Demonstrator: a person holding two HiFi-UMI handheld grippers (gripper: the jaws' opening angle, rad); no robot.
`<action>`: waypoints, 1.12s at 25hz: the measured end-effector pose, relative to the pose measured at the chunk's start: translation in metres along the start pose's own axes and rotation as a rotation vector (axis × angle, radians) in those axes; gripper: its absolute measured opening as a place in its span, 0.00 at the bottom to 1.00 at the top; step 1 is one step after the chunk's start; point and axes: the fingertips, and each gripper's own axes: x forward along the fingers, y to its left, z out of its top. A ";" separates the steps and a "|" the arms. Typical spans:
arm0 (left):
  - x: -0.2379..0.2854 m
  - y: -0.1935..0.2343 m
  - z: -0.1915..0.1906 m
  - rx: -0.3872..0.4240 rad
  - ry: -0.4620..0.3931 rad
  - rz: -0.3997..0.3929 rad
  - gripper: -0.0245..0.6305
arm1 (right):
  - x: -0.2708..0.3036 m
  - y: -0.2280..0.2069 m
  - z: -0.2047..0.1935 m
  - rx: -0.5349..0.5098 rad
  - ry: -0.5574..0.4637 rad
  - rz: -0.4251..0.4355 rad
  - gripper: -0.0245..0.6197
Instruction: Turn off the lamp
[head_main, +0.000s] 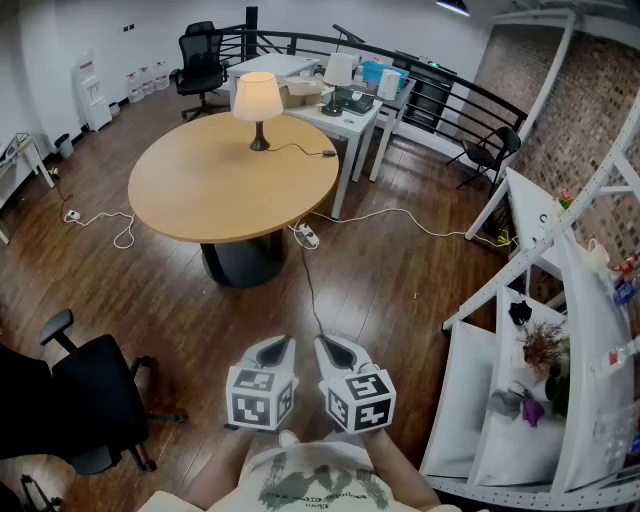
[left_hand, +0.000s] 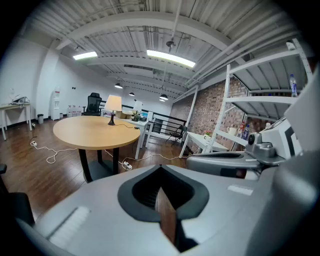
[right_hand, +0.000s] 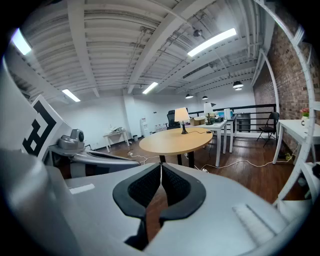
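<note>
A table lamp (head_main: 258, 100) with a glowing cream shade and a dark base stands at the far side of a round wooden table (head_main: 220, 190). Its cord runs right along the tabletop to a small dark inline piece (head_main: 328, 153). The lamp also shows far off in the left gripper view (left_hand: 113, 105) and in the right gripper view (right_hand: 182, 116). My left gripper (head_main: 278, 346) and right gripper (head_main: 330, 348) are held side by side close to my body, well short of the table. Both are shut with nothing between the jaws, as seen at the left gripper (left_hand: 160, 169) and the right gripper (right_hand: 161, 166).
A black office chair (head_main: 85, 400) stands at lower left. A white shelf rack (head_main: 560, 330) fills the right side. White desks (head_main: 345, 115) with clutter sit behind the table, near a black railing. A power strip (head_main: 308, 236) and cables lie on the wooden floor.
</note>
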 end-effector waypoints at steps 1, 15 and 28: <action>0.002 0.001 0.001 0.001 0.000 -0.002 0.04 | 0.001 -0.002 0.000 0.006 0.002 -0.002 0.05; 0.077 0.002 0.022 0.031 0.037 0.012 0.04 | 0.042 -0.065 0.010 0.080 -0.010 0.015 0.06; 0.239 -0.035 0.101 0.071 0.043 0.062 0.07 | 0.111 -0.212 0.074 0.093 -0.031 0.090 0.06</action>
